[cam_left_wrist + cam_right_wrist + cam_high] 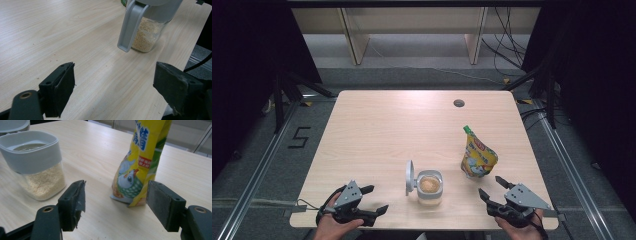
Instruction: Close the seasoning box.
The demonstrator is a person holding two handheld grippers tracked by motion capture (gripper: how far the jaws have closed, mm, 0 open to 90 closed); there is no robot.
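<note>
A clear jar (430, 188) with a grey collar, part-full of pale granules, stands near the table's front edge; its grey lid (410, 177) is flipped up on its left. A yellow stand-up pouch (478, 156) with a green cap stands to its right. My left gripper (375, 199) rests open at the front left, jaws aimed at the jar (147, 32). At the front right my right gripper (492, 187) is open and holds nothing. Its jaws frame the base of the pouch (140, 167), which stands a little beyond them, and the jar (37, 167) is on the left.
The light wooden table (377, 130) has a round cable hole (458, 103) at the back right. Black stands flank it on a grey floor, where a "5" mark (300, 137) lies left of the table. Cables trail at the back right.
</note>
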